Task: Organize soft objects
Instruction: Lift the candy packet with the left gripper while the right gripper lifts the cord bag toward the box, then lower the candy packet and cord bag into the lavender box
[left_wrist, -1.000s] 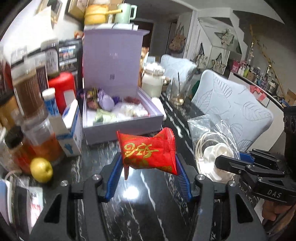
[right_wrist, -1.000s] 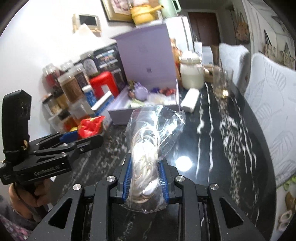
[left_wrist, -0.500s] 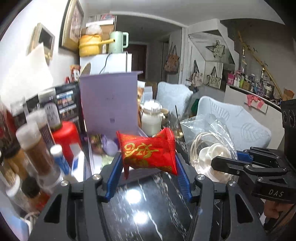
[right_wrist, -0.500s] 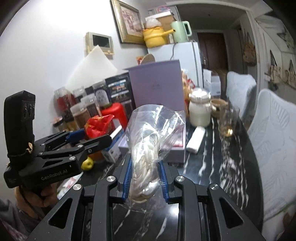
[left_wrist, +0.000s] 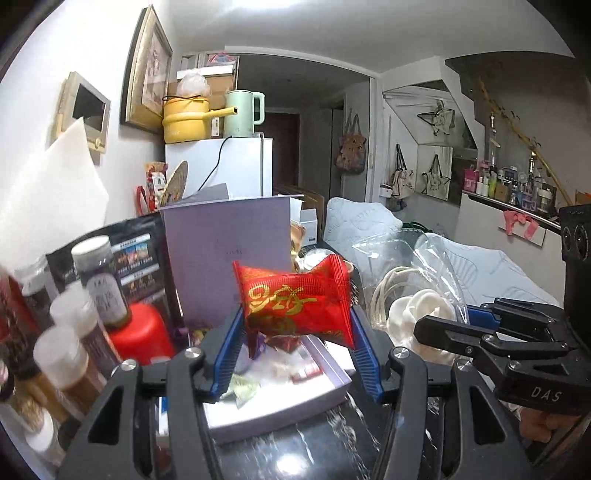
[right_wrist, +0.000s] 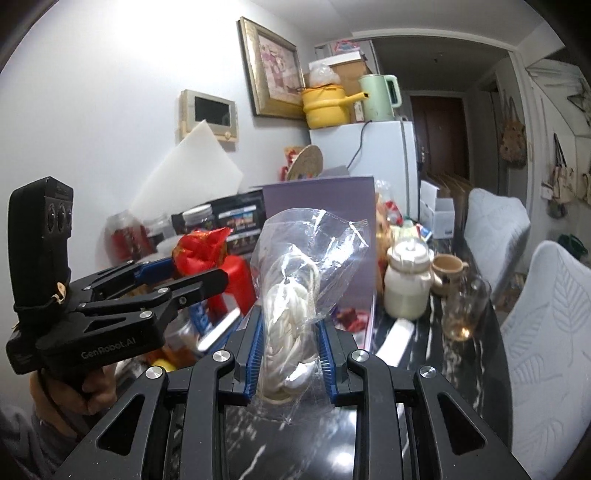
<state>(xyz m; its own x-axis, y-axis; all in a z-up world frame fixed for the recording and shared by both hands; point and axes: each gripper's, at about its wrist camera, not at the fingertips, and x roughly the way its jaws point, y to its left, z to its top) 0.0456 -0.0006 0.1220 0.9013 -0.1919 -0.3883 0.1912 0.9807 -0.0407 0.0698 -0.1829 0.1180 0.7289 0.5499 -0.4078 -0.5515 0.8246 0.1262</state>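
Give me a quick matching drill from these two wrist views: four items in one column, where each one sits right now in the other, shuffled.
Items:
1. red foil packet with gold lettering
2. clear plastic bag of white cord
3. yellow enamel pot
4. open lilac cardboard box

Places:
A. on the dark marble table
B. clamped in the right hand-held gripper
C. on top of the white fridge
D. clamped in the left hand-held gripper

Pairs: 1-D, 2-B, 3-C, 4-A
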